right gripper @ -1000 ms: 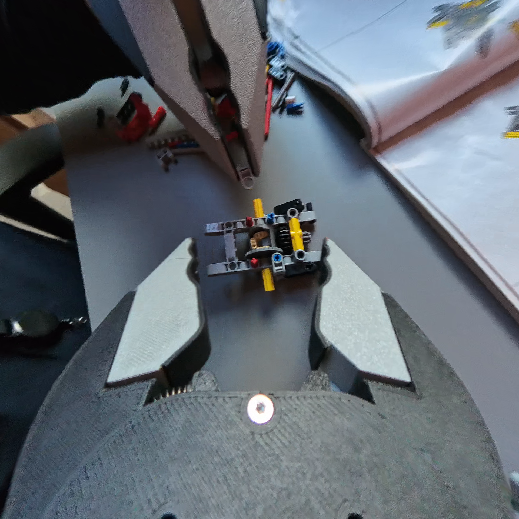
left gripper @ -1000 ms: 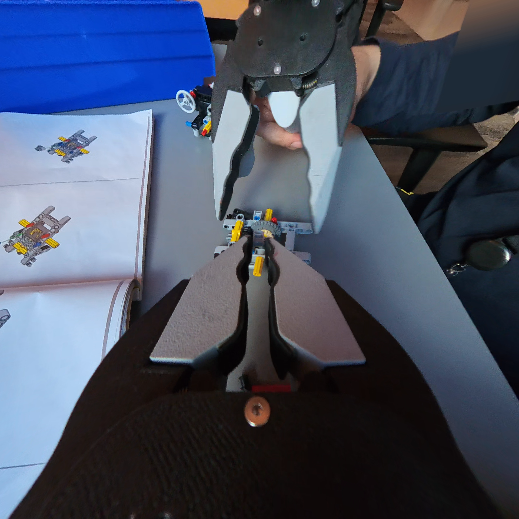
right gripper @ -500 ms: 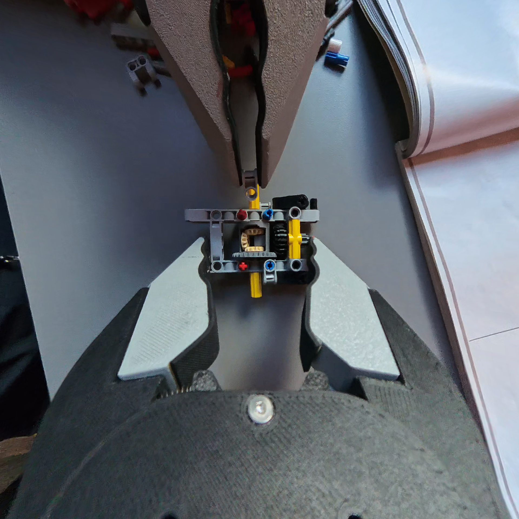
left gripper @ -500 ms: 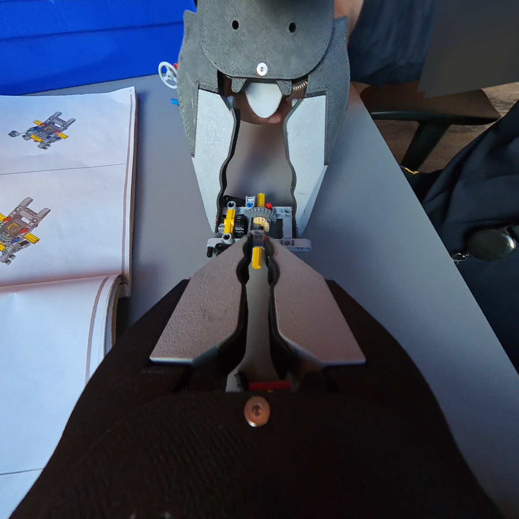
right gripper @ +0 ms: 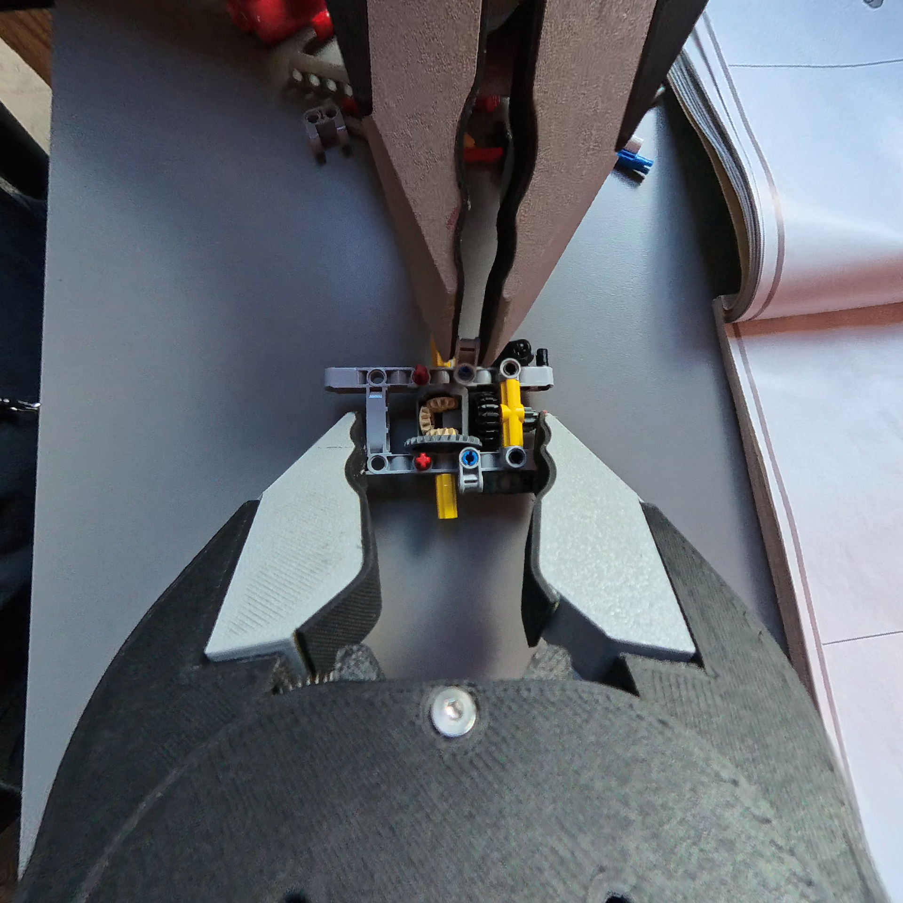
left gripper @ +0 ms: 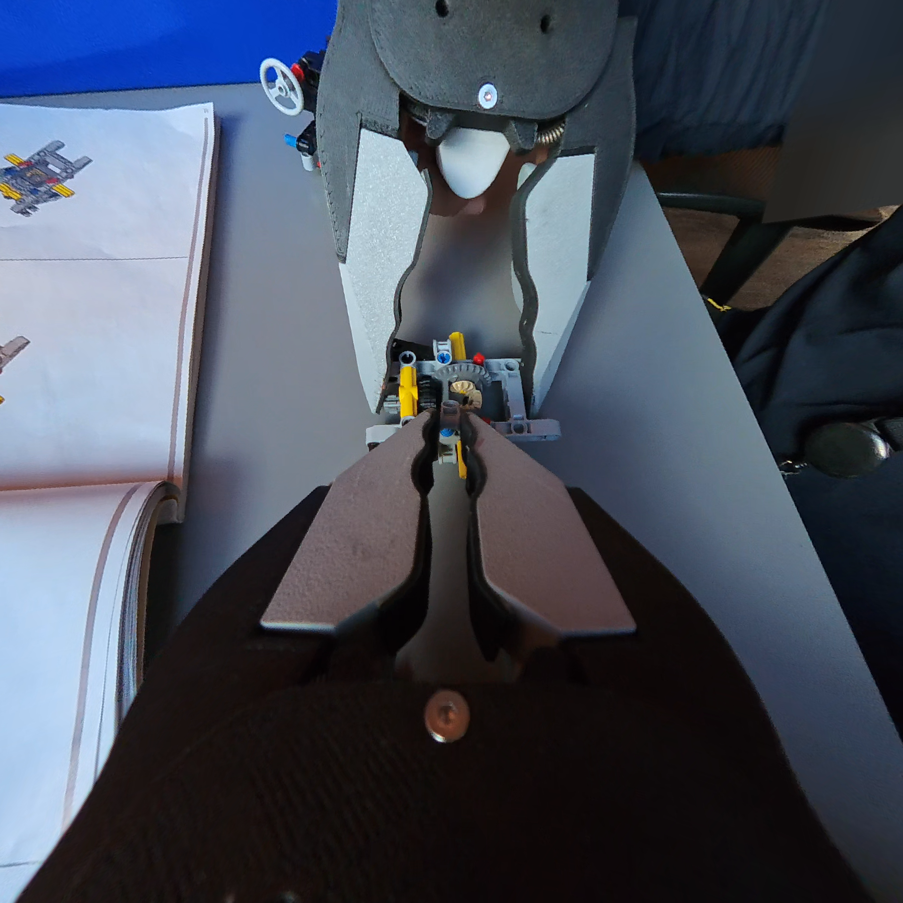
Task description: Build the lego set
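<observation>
Two grippers meet nose to nose over one small build on the grey tabletop (right gripper: 195,293). Nearest in the right wrist view, the right gripper (right gripper: 452,447) has its jaws set moderately wide, and its fingertips (right gripper: 547,440) press the two short ends of the gear assembly (right gripper: 440,420), a grey beam frame with tan bevel gears, a black gear and yellow axles; clamping it from both sides pins it flat so it cannot slide. From twelve o'clock the left gripper (right gripper: 469,349) reaches in with jaws nearly closed on a small grey connector (right gripper: 468,348), whose tip touches the frame's far beam beside a yellow axle (right gripper: 437,356); the narrow pinch suits so slim a piece. Beyond, at eleven o'clock, lie a dark grey loose connector (right gripper: 325,129) and red parts (right gripper: 278,19). At one to three o'clock an open instruction booklet (right gripper: 830,244) lies within sight, a blue pin (right gripper: 633,161) beside it.
</observation>
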Available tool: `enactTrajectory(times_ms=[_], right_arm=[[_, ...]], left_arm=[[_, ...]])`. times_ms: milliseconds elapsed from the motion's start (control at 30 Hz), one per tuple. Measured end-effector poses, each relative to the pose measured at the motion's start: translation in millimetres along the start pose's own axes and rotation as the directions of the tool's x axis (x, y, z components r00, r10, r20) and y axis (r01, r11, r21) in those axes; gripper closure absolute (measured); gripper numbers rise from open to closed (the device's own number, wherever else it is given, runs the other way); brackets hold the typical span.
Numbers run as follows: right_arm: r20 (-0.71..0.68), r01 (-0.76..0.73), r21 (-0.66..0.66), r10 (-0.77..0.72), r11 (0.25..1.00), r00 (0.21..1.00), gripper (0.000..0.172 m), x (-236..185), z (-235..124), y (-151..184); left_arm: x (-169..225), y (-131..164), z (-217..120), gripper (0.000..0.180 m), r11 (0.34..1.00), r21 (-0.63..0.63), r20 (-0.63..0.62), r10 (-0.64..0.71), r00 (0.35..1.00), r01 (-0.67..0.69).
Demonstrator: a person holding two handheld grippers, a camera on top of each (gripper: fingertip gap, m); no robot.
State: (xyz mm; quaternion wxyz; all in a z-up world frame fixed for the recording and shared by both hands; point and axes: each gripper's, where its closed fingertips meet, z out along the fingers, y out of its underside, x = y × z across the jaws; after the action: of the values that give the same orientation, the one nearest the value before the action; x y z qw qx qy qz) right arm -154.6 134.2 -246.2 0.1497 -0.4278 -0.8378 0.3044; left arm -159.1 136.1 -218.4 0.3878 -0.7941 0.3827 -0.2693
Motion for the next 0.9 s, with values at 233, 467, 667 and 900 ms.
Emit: enactTrajectory(times_ms=[233,467,667,900], right_arm=[[0.008,-0.004,0.026,0.003,1.000,1.000,0.105,0,0,0],[0.009,0.008,0.016,-0.008,1.000,1.000,0.105,-1,1,0],[0.008,-0.024,0.043,0.023,0.999,1.000,0.106,0,-1,-1],[0.017,-0.077,0.124,0.076,0.989,0.997,0.115,1,-15,-8]], left_arm=[[1,1,2,0.175,0.999,-0.011,-0.009,-0.048,0.999,0.048],[2,4,1,0.175,0.997,-0.018,-0.016,-0.079,0.997,0.078],[1,7,1,0.175,0.996,-0.032,-0.015,-0.088,0.996,0.088],[2,8,0,0.175,0.997,-0.043,0.005,-0.058,0.998,0.058]])
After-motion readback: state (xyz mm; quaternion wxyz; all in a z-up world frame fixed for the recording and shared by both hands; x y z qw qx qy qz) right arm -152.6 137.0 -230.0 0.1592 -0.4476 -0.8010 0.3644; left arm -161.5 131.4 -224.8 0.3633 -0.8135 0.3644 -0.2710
